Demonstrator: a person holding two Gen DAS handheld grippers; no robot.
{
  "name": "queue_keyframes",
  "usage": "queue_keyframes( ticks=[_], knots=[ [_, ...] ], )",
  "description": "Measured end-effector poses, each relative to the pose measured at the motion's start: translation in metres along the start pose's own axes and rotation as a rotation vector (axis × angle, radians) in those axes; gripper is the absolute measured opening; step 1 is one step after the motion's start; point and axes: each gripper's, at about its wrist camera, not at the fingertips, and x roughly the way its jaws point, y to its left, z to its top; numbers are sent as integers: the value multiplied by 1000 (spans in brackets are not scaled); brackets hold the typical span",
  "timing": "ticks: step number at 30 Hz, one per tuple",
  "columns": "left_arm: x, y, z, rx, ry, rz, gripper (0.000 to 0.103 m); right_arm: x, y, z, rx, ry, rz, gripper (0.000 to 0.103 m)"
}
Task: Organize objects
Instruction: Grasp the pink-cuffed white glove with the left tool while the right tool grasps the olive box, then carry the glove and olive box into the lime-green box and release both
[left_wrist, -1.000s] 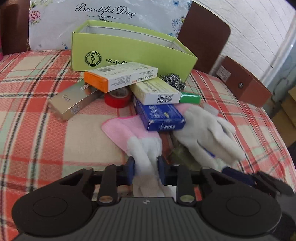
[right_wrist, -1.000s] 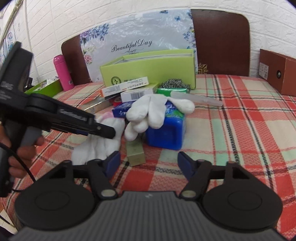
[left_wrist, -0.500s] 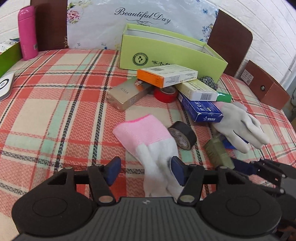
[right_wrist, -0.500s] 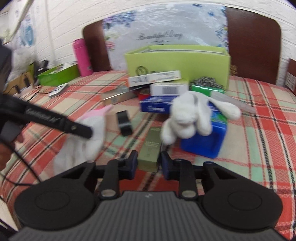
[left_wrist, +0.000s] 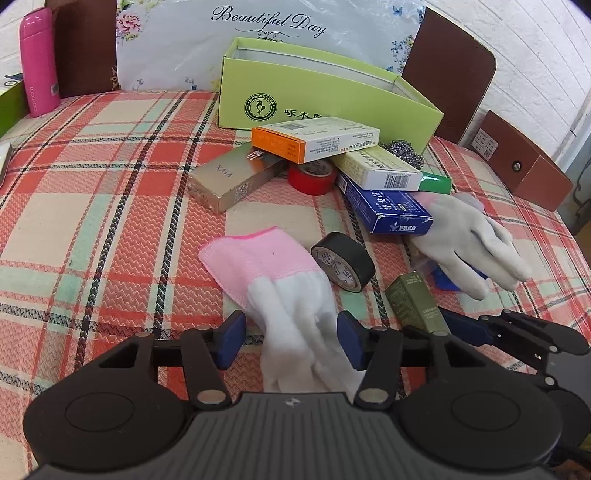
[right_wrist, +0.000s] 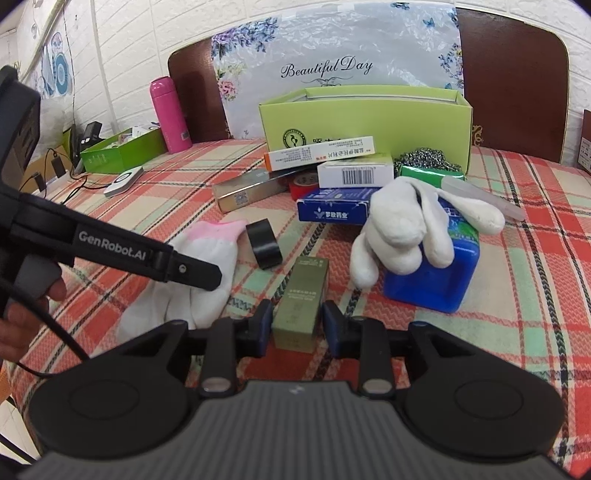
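Observation:
My left gripper (left_wrist: 290, 341) is open, its jaws either side of a white glove with a pink cuff (left_wrist: 280, 284) that lies flat on the plaid cloth. My right gripper (right_wrist: 297, 326) has its pads against the sides of a small olive-green box (right_wrist: 303, 302), which also shows in the left wrist view (left_wrist: 415, 304). A black tape roll (left_wrist: 343, 266) lies beside the glove. A second white glove (right_wrist: 402, 229) drapes over a blue tub (right_wrist: 434, 273). Boxes, a red tape roll (left_wrist: 314, 175) and a steel scourer (right_wrist: 428, 158) are piled before an open lime-green box (left_wrist: 325, 99).
A pink bottle (left_wrist: 38, 61) stands at the far left. A brown box (left_wrist: 524, 155) sits at the right edge. Another green tray (right_wrist: 122, 149) and a white device (right_wrist: 123, 181) lie at the left. Chairs and a floral panel stand behind the table.
My left gripper let go of the pink-cuffed glove and opened wide, pulling back. My right gripper closed from wide open onto the olive-green box.

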Motion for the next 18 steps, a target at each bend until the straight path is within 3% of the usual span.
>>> queue_keyframes(
  ticks=[3,4,5,11,18],
  knots=[
    [0,0,1,2,-2,-3,55,5,2,1,-12,1,-13,34],
    [0,0,1,5,-1,-7,50,7,3,1,-15,5,-19,34],
    [0,0,1,7,1,-11,38,7,4,1,-17,5,-22,35],
    [-2,3,3,-13,6,-16,18,4,3,1,-13,5,-18,23],
    [-11,1,9,-9,-17,-12,15,-8,6,5,-35,-20,3,23]
  ],
)
